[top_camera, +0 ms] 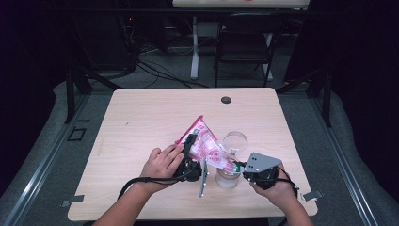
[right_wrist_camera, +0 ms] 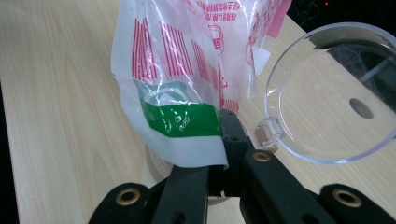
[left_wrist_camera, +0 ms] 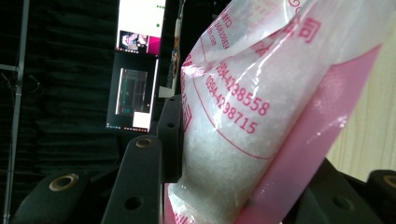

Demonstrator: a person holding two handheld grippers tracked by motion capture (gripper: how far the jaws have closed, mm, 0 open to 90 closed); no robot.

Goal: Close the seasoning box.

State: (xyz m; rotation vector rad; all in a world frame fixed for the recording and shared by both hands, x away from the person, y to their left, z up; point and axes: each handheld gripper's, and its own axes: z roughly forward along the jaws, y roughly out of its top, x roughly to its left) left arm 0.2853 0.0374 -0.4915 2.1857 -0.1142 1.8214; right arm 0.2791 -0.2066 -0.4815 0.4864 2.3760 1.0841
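A pink-and-white plastic bag (top_camera: 205, 142) of white granules hangs tilted between my two grippers over the table. My left gripper (top_camera: 190, 142) is shut on its upper part; in the left gripper view the bulging bag (left_wrist_camera: 243, 121) sits squeezed between the black jaws of that gripper (left_wrist_camera: 243, 177). My right gripper (top_camera: 237, 165) is shut on the bag's lower corner, where a green band (right_wrist_camera: 182, 120) shows just above that gripper's closed tips (right_wrist_camera: 223, 140). Under that corner stands a clear jar (top_camera: 227, 178) with its round hinged lid (top_camera: 235, 140) (right_wrist_camera: 331, 93) flipped open.
The wooden table (top_camera: 141, 117) has a black grommet (top_camera: 226, 100) near its far edge. A dark chair (top_camera: 247, 44) and a desk leg (top_camera: 194, 52) stand beyond it. The jar is close to the front edge, between the person's hands.
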